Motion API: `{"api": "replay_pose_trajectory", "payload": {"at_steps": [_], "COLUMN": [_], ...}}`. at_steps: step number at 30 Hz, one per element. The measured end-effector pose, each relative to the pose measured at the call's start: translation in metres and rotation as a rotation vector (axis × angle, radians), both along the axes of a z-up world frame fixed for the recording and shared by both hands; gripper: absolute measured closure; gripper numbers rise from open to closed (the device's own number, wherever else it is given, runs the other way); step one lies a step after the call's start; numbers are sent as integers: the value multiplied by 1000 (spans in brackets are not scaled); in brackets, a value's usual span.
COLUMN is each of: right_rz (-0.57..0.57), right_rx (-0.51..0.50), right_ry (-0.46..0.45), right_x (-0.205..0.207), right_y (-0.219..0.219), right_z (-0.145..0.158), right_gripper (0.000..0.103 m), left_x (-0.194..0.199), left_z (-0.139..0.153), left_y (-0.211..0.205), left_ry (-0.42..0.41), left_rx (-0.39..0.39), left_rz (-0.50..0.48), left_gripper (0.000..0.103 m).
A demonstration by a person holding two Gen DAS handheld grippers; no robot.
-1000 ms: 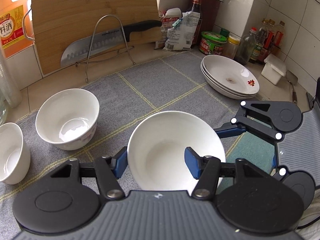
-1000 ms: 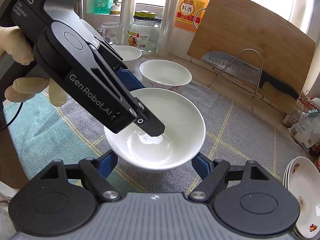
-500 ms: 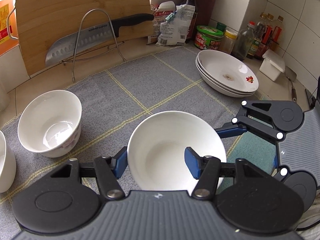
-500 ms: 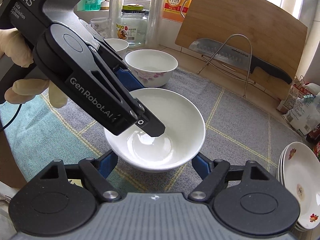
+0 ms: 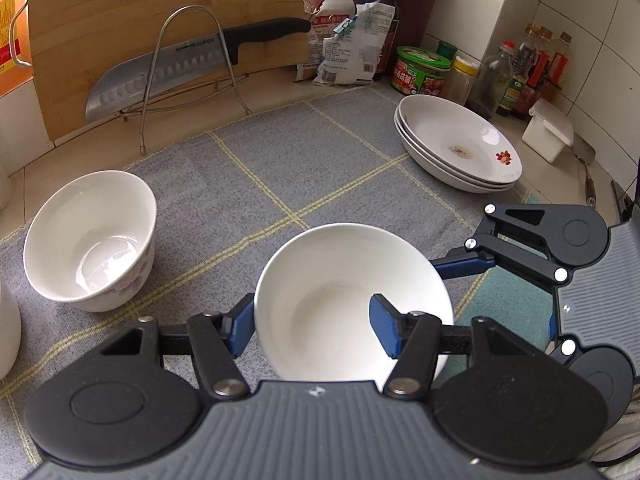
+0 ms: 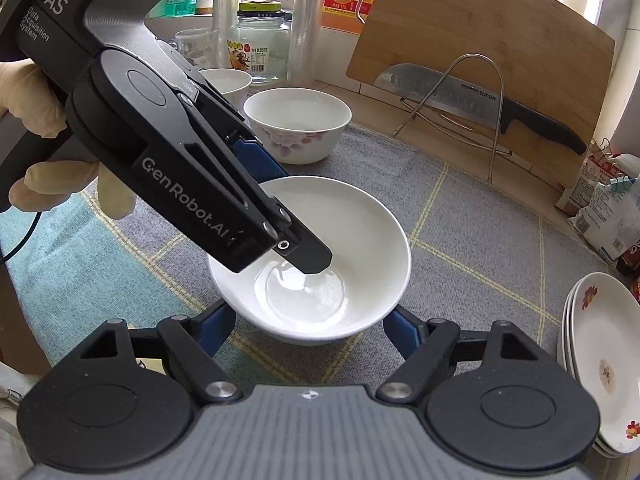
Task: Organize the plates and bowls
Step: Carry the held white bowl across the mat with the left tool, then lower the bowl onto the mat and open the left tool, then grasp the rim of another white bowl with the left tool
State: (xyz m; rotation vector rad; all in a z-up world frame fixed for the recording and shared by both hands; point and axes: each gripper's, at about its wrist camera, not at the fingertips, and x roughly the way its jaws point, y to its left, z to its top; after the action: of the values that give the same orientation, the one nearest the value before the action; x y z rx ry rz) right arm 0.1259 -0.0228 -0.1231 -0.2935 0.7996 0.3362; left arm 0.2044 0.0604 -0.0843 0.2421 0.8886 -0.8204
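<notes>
Gripping the rim of a plain white bowl [image 5: 332, 300], the left hand-held gripper [image 5: 314, 326] has one blue pad outside the wall and the other inside the basin, clamped on it at the lower middle of the left wrist view. In the right wrist view the same bowl [image 6: 344, 240] sits at the centre of the frame, with the left hand-held gripper [image 6: 280, 216] reaching in from the upper left, held by a gloved hand [image 6: 52, 160]. Whether the bowl rests on the grey checked cloth [image 5: 260, 160] or hangs just above it cannot be told.

The right hand-held gripper [image 6: 308, 330] stands with its fingers apart on either side of the bowl, low in the frame, and its pads do not appear to press on the wall.

A flowered bowl [image 5: 90, 240] stands on the cloth at the left of the left wrist view, well apart from the held one. A stack of plates [image 5: 460, 144] lies at the upper right of that view, near jars and bottles on the surface. A knife [image 5: 192, 68] rests in a wire rack [image 5: 188, 76] against a wooden cutting board [image 5: 160, 8] at the upper left.
</notes>
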Motion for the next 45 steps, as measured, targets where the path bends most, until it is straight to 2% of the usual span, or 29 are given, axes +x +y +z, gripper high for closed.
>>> {"api": "replay_pose_trajectory", "payload": {"at_steps": [14,15,17,18,19,21,25,32,36,45], "right_rz": [-9,-9,-8,-8,-9,-7,6,33,41,54], "right_rx": [6,6,10,16,23,29,27,22,11,-5], "right_ry": [9,11,12,10,8,-22,-38,-56,-74,-102], "right_x": [2,2,3,3,3,1,-1,-2,4,36], "right_y": [-2,-3,-3,-4,-4,-5,-3,4,8,24], "right_z": [-3,-4,-4,-3,-2,2,7,13,18,24], "right_gripper": [19,19,18,14,7,0,0,0,0,0], "left_x": [2,1,0,-1,-2,-3,-5,-12,-6,9], "left_z": [-4,-4,-4,-3,-2,1,7,15,17,14], "left_y": [-2,-1,-1,0,1,4,16,42,61,84], "left_ry": [5,5,1,-10,-23,-33,-46,-148,-144,-190], "left_rx": [-1,-4,-16,-18,-22,-29,-53,-36,-48,7], "left_rz": [1,-1,4,13,20,33,75,200,264,297], "left_gripper": [44,40,25,13,11,11,10,9,9,9]}}
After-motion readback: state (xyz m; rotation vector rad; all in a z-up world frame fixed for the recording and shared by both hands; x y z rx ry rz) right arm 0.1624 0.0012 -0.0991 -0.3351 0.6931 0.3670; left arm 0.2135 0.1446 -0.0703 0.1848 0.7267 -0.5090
